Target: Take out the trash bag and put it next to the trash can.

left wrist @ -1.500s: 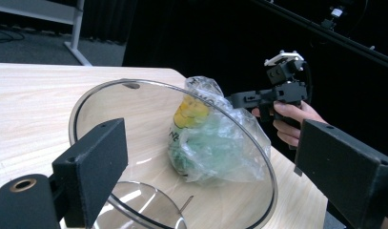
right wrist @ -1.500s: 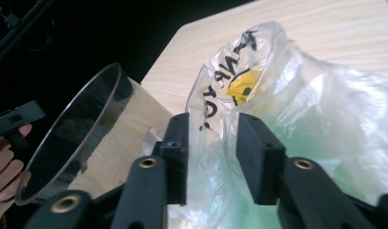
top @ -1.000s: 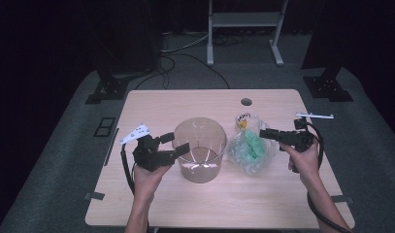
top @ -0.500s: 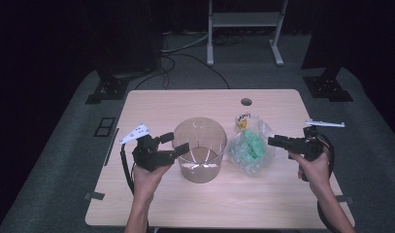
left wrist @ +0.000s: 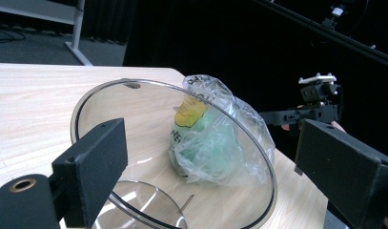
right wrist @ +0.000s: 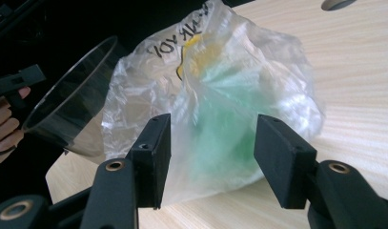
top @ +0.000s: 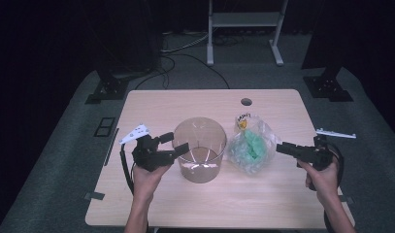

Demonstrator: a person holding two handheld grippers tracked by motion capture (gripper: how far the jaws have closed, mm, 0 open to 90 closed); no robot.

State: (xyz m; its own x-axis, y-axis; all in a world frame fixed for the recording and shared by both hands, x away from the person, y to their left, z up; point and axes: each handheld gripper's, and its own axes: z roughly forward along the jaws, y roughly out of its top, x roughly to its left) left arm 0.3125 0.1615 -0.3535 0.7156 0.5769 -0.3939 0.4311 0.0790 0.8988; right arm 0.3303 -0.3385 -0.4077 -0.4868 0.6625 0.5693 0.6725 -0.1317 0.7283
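Since the right gripper (top: 282, 148) had drawn back from the bag (top: 248, 148), jaws parted (nothing held), the left gripper (top: 178, 145) clasped the clear tub (top: 200, 148), awaiting loading.

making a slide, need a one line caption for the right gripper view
Open right tongs face a clear plastic bag of green contents beside a clear tub on the wooden table.

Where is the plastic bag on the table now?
In the high view the plastic bag lies right of centre on the table, close beside the clear bowl, with the right gripper just to its right.
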